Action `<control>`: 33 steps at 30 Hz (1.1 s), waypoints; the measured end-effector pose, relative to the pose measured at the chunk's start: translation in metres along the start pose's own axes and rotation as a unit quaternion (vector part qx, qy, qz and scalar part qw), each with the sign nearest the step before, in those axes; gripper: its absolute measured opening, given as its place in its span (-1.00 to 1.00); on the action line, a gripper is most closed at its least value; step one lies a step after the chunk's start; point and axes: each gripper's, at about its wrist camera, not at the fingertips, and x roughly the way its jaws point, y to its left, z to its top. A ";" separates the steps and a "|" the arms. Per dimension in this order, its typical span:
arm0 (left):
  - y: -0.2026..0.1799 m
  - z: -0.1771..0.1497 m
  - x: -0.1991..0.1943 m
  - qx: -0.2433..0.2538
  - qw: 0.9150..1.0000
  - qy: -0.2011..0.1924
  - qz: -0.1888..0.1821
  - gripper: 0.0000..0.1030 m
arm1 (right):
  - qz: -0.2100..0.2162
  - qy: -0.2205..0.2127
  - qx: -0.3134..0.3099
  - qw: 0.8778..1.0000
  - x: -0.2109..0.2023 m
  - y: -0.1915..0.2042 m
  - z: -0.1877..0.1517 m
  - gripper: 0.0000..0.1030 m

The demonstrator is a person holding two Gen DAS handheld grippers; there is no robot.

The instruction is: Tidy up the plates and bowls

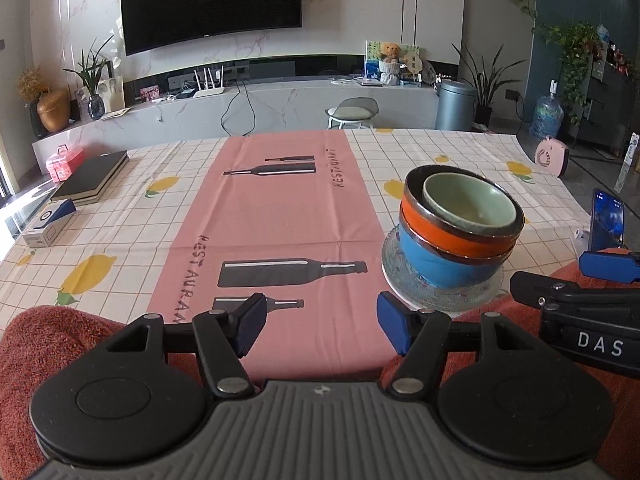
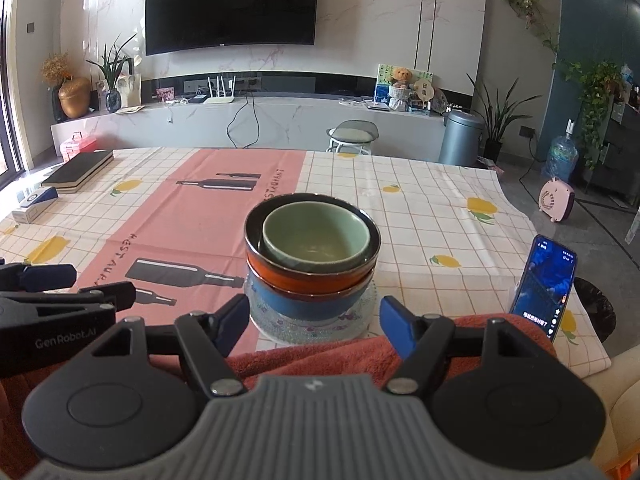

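A green bowl sits inside an orange bowl, which sits in a blue bowl, all stacked on a clear glass plate. My left gripper is open and empty, to the left of the stack over the pink runner. My right gripper is open and empty, just in front of the stack with the plate's near edge between its fingers. It also shows in the left wrist view.
A red towel lies at the near table edge under both grippers. A phone stands propped at the right. Black books and a small box lie at the far left.
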 end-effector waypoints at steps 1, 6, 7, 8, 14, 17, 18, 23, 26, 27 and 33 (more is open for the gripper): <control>-0.001 -0.001 0.002 0.001 1.000 0.003 0.001 0.46 | 0.001 0.008 0.003 1.000 0.005 -0.001 -0.003 0.38; 0.000 -0.002 0.007 0.002 1.000 0.016 0.002 0.49 | 0.002 0.030 0.009 1.000 0.018 -0.003 -0.009 0.38; 0.000 -0.002 0.007 0.001 1.000 0.017 0.002 0.49 | 0.002 0.030 0.008 1.000 0.018 -0.003 -0.010 0.38; 0.000 -0.001 0.007 0.001 1.000 0.017 0.002 0.49 | 0.002 0.030 0.008 0.999 0.019 -0.003 -0.011 0.38; 0.000 -0.001 0.007 0.001 1.000 0.017 0.003 0.49 | 0.004 0.029 0.006 1.000 0.019 -0.002 -0.010 0.38; 0.001 -0.001 0.007 0.001 1.000 0.017 0.003 0.49 | 0.004 0.028 0.003 1.000 0.018 -0.001 -0.010 0.38; 0.000 -0.001 0.007 0.001 1.000 0.017 0.003 0.49 | 0.004 0.027 0.003 1.000 0.017 0.000 -0.010 0.38; 0.002 -0.002 0.006 0.001 1.000 0.018 0.004 0.49 | 0.006 0.025 0.001 1.000 0.016 0.001 -0.010 0.38; 0.003 -0.003 0.006 0.001 1.000 0.019 0.005 0.49 | 0.007 0.024 -0.001 1.000 0.016 0.002 -0.010 0.38; 0.003 -0.003 0.006 0.000 1.000 0.019 0.005 0.49 | 0.008 0.024 -0.002 1.000 0.016 0.002 -0.010 0.38; 0.003 -0.002 0.006 -0.001 1.000 0.021 0.003 0.49 | 0.008 0.026 -0.004 1.000 0.018 0.003 -0.010 0.38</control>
